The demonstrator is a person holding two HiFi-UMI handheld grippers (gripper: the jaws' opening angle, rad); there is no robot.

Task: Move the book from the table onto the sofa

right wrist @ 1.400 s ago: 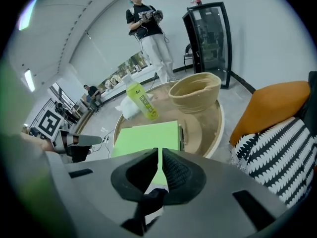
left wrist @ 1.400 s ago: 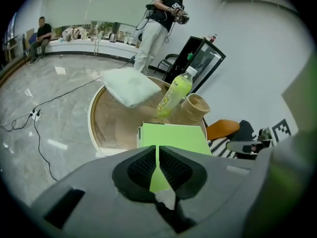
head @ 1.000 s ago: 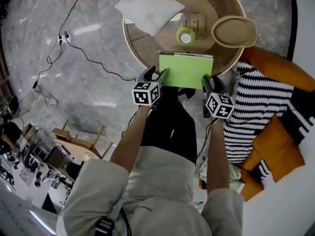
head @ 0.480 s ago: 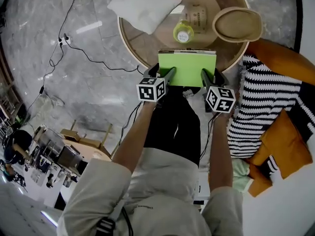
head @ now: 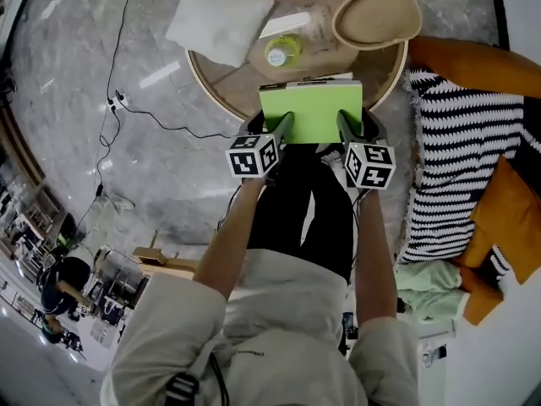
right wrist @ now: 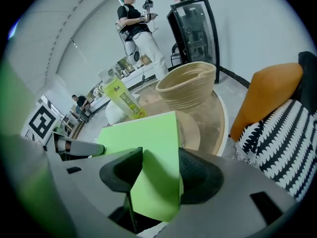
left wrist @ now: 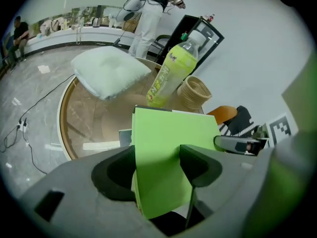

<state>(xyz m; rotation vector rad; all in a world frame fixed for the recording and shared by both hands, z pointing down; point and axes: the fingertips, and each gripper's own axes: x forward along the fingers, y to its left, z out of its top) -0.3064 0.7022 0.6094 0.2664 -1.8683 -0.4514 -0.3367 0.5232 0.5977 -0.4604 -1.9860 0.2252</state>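
A lime-green book (head: 309, 112) lies at the near rim of the round wooden table (head: 228, 85), upper centre, long side left to right. The left gripper (head: 281, 127), jaws just closing, and the right gripper (head: 348, 125), jaws just widened, each clasp a near corner. The orange-cushioned sofa (head: 473, 57) lies right, nearer the right gripper.

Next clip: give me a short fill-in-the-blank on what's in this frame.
The book has a ____ cover.
The pillow lies on the round ____.
The striped blanket is black and ____.
Missing words: green; table; white.
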